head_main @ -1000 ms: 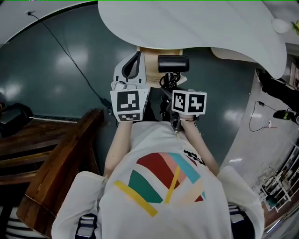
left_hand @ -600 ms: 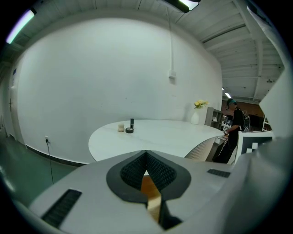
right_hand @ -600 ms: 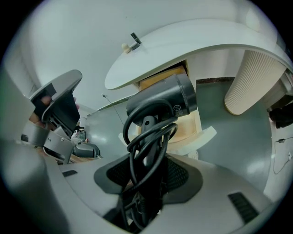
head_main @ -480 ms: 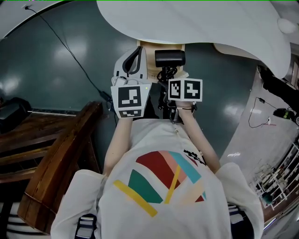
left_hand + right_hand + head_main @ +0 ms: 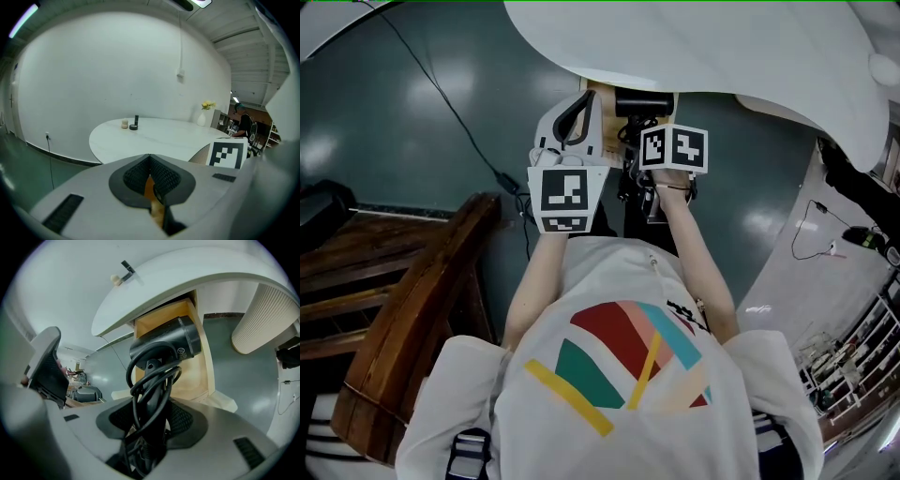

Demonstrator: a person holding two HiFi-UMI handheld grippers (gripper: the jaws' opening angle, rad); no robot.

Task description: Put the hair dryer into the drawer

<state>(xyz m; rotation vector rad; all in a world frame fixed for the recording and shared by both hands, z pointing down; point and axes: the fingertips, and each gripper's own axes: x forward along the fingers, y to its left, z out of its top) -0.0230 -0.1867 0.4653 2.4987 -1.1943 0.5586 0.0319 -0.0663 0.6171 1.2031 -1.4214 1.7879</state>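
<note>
My right gripper (image 5: 639, 150) (image 5: 150, 423) is shut on the handle of the black hair dryer (image 5: 642, 101) (image 5: 166, 345). Its cable is looped around the handle. The dryer's barrel hangs over the open wooden drawer (image 5: 598, 94) (image 5: 197, 366), which juts out from under the white table (image 5: 694, 47). My left gripper (image 5: 579, 98) (image 5: 150, 159) is just left of the dryer, beside the drawer's left edge. Its pads meet at the tips, with only a sliver of tan showing below them. In the right gripper view the left gripper (image 5: 47, 364) stands at the left edge.
A dark wooden bench (image 5: 412, 309) stands on the green floor at the left, with a black cable (image 5: 450, 103) running past it. The table's ribbed pedestal (image 5: 262, 319) is right of the drawer. Small items (image 5: 129, 124) and a vase (image 5: 202, 117) sit on the tabletop.
Both grippers have moved forward and down toward the drawer. The hair dryer now sits partly under the table's edge, over the drawer.
</note>
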